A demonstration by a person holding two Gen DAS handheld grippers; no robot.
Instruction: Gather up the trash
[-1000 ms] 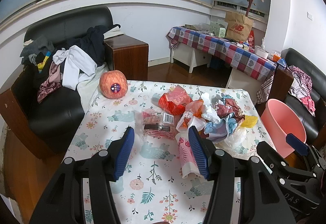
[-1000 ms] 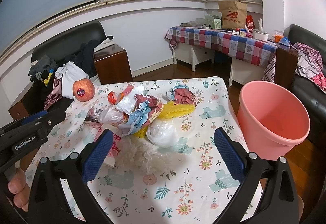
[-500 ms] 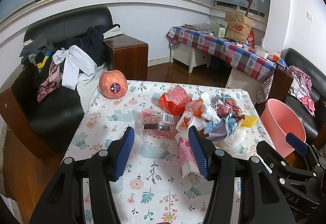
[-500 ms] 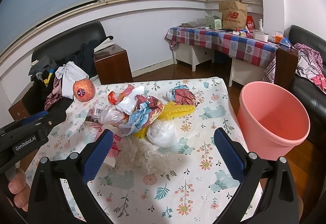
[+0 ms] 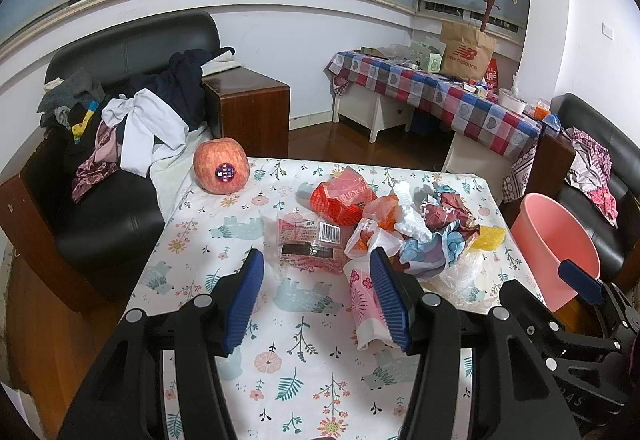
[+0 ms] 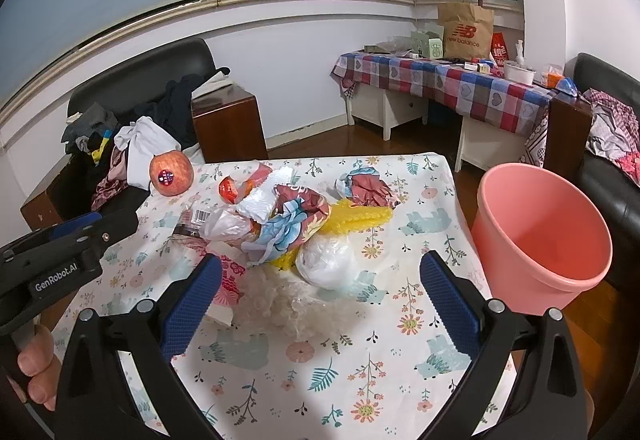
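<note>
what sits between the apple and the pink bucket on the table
The heap of crumpled trash, wrappers, plastic bags and a yellow piece, lies between the apple and the pink bucket; the right wrist view shows it best.

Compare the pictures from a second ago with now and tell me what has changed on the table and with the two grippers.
Nothing has visibly changed. The left gripper and the right gripper are both open and empty as before, hovering short of the trash pile. The apple and the pink bucket are where they were.
</note>
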